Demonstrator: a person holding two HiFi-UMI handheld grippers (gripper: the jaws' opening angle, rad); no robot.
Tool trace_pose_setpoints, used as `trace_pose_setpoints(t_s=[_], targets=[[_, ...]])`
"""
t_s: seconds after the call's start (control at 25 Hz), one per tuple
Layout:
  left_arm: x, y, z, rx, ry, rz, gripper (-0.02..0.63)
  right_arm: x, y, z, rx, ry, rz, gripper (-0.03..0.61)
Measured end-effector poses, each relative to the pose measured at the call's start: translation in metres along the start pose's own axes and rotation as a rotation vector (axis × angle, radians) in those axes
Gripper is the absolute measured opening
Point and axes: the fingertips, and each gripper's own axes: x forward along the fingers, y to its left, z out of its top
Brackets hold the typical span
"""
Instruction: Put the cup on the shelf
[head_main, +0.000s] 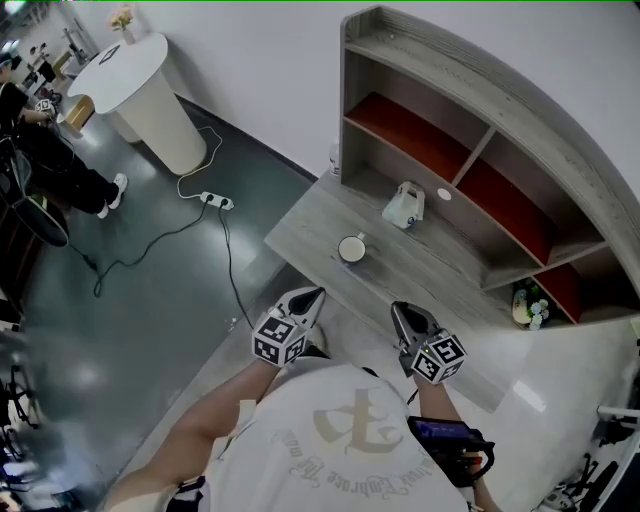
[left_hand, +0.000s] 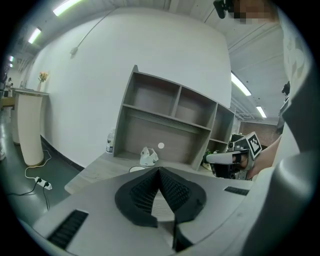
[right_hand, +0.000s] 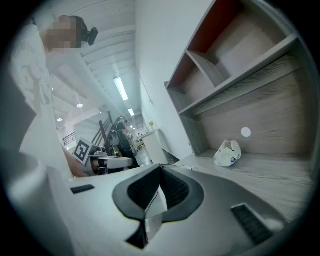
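A white cup stands upright on the grey wooden desk, in front of the open grey shelf unit with red back panels. Both grippers hover at the desk's near edge, short of the cup. My left gripper is shut and empty; in its own view the closed tips point at the shelf, with the cup's rim just beyond. My right gripper is also shut and empty, its tips aimed along the desk toward the shelf.
A crumpled white bag lies on the desk behind the cup. A small bottle stands by the shelf's left side and a plant in its lower right compartment. On the floor to the left are a white pedestal table, a power strip and a person.
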Motion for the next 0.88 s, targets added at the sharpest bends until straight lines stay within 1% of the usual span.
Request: trace_pose_setpoints(t_s=[0.44, 0.6, 0.88], targets=[[0.003, 0.089, 0.024, -0.011, 0.003, -0.052, 0.002, 0.070, 0.003, 0.016, -0.003, 0.005, -0.113, 0.005], [0.002, 0.108, 0.030, -0.004, -0.006, -0.070, 0.002, 0.089, 0.004, 0.020, -0.011, 0.004, -0.138, 0.005], [-0.004, 0.127, 0.024, -0.011, -0.015, -0.081, 0.002, 0.112, 0.009, 0.015, -0.031, 0.026, -0.146, 0.005]])
